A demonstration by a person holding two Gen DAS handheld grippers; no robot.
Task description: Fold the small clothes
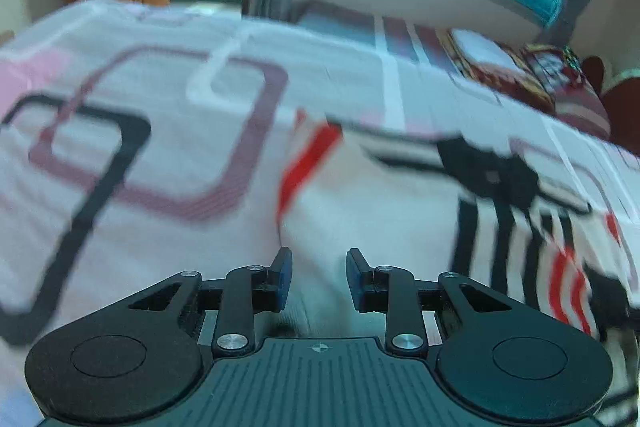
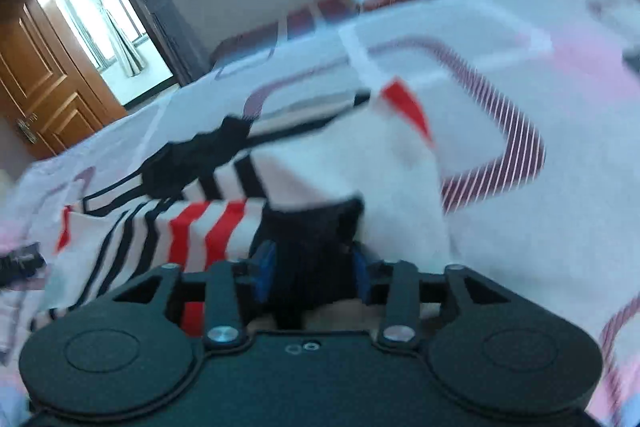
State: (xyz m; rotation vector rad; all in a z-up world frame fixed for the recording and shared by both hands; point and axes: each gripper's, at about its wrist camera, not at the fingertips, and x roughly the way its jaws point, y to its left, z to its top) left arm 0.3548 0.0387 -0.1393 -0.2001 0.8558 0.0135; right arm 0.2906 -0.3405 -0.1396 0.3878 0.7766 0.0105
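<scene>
A small white garment with red and black stripes and black trim (image 1: 384,195) lies on the bed. In the left wrist view my left gripper (image 1: 318,279) is open and empty, its blue pads just short of the garment's white part. In the right wrist view the same garment (image 2: 224,195) spreads to the left. My right gripper (image 2: 314,271) is shut on the garment's black-trimmed edge (image 2: 312,227), which fills the gap between the blue pads. Both views are motion-blurred.
The bed (image 1: 168,115) has a white and pink sheet with square outlines. A red patterned pillow or bundle (image 1: 560,83) lies at its far end. A wooden door (image 2: 44,83) and windows stand beyond. A small dark object (image 2: 20,263) lies at the left edge.
</scene>
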